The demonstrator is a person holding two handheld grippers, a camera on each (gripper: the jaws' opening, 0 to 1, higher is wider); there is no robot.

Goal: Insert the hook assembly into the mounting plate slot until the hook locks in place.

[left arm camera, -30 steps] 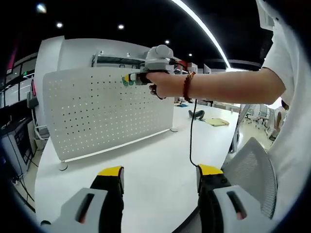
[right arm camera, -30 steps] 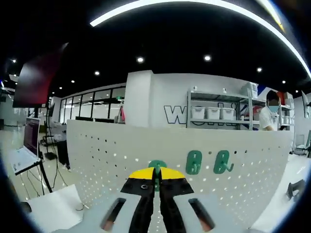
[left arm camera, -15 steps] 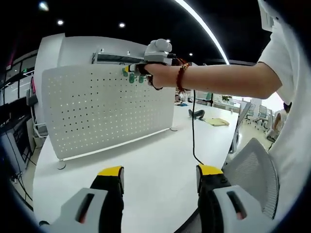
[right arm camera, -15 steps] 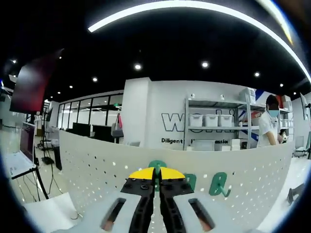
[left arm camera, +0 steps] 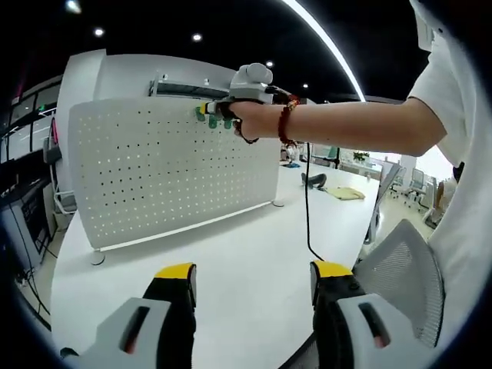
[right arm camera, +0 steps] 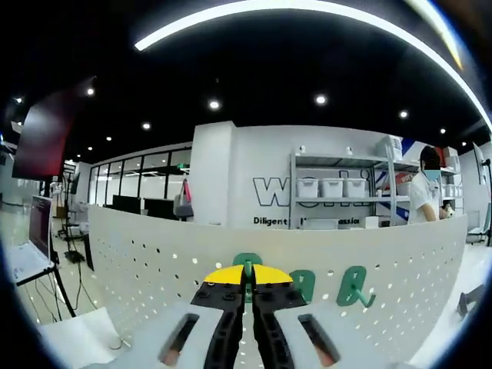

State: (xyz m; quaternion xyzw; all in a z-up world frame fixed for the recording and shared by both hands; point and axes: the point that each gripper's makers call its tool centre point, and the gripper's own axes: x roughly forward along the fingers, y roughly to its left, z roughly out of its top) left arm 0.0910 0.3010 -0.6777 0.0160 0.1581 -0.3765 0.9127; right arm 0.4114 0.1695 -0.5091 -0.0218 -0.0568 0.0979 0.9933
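Closest to the lens in the left gripper view, the left gripper (left arm camera: 250, 280) hangs over a white worktop (left arm camera: 231, 261), its yellow-tipped jaws spread wide with nothing between them. To its right, a grey mesh chair back (left arm camera: 403, 269) stands at the worktop's edge beside the person's white sleeve (left arm camera: 453, 84). Farther on, the person's bare forearm, a beaded bracelet (left arm camera: 284, 123) at the wrist, reaches across to the upper edge of a white perforated mounting plate (left arm camera: 154, 169) that stands upright on the worktop. At the end of that arm the right gripper (left arm camera: 207, 111) meets the board near its top, where small green hooks show just beside its tip. A black cable (left arm camera: 307, 192) drops from the gripper toward the worktop.

Seen from the right gripper view, the right gripper (right arm camera: 247, 270) has its jaws pressed together on a green hook assembly (right arm camera: 247, 263), whose rounded top peeks above the yellow tips, right against the mounting plate (right arm camera: 138, 254) near its top edge. Two more green hooks (right arm camera: 329, 286) already hang on the board just to the right. Beyond the board stand a metal shelf rack (right arm camera: 338, 192) with white bins, a wall with large lettering, and a person in white (right arm camera: 427, 196) at far right. A laptop (right arm camera: 34, 238) sits at far left.
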